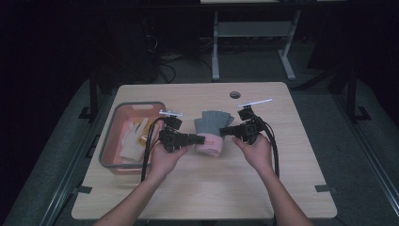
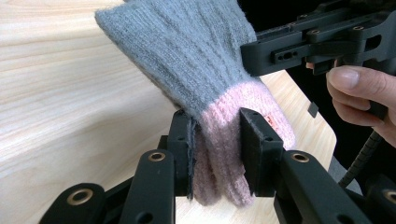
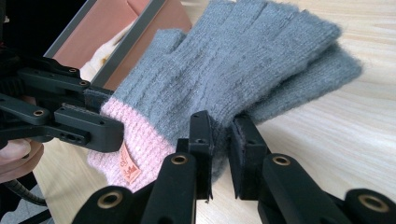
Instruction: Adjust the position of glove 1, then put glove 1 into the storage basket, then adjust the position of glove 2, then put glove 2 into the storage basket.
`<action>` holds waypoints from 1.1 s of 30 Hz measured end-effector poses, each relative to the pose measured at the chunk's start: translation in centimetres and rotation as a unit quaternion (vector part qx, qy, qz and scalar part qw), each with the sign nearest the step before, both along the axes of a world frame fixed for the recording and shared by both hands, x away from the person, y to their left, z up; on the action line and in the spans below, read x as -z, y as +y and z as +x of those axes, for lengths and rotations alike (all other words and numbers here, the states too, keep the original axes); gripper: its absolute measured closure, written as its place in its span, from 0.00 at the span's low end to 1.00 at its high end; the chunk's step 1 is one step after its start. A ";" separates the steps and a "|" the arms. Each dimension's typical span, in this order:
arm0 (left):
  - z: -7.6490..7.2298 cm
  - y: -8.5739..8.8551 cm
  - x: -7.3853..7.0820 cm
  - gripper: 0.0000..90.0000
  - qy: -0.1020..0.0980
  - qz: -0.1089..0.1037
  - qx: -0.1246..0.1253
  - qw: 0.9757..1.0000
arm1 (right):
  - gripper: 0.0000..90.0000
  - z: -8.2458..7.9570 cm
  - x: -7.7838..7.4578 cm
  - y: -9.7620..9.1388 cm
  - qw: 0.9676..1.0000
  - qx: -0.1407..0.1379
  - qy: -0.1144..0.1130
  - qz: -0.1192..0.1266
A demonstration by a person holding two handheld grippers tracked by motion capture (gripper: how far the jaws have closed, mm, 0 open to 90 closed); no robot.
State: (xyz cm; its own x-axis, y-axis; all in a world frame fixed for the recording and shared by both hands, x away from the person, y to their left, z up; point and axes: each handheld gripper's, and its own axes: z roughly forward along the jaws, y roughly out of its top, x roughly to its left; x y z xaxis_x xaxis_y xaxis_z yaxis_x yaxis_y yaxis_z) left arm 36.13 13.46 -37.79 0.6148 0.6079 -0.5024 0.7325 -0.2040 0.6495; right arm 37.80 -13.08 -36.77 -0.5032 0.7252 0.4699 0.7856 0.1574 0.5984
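At the middle of the table, one grey glove with a pink cuff is held between two grippers. The left gripper is clamped on the cuff; the right gripper pinches the grey knit at the glove's other edge. In the high view the jaw tips are hard to make out against the wool, and the forearms are cut off by the bottom edge. One bin stands at the table's left with pale gloves inside; their count is unclear. A small orange tag sits on the cuff.
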 end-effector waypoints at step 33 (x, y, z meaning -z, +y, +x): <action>-0.4 6.1 -1.4 0.76 -0.007 -0.008 -0.043 0.999 | 0.89 1.8 -1.1 5.7 0.999 -0.043 -0.008 0.017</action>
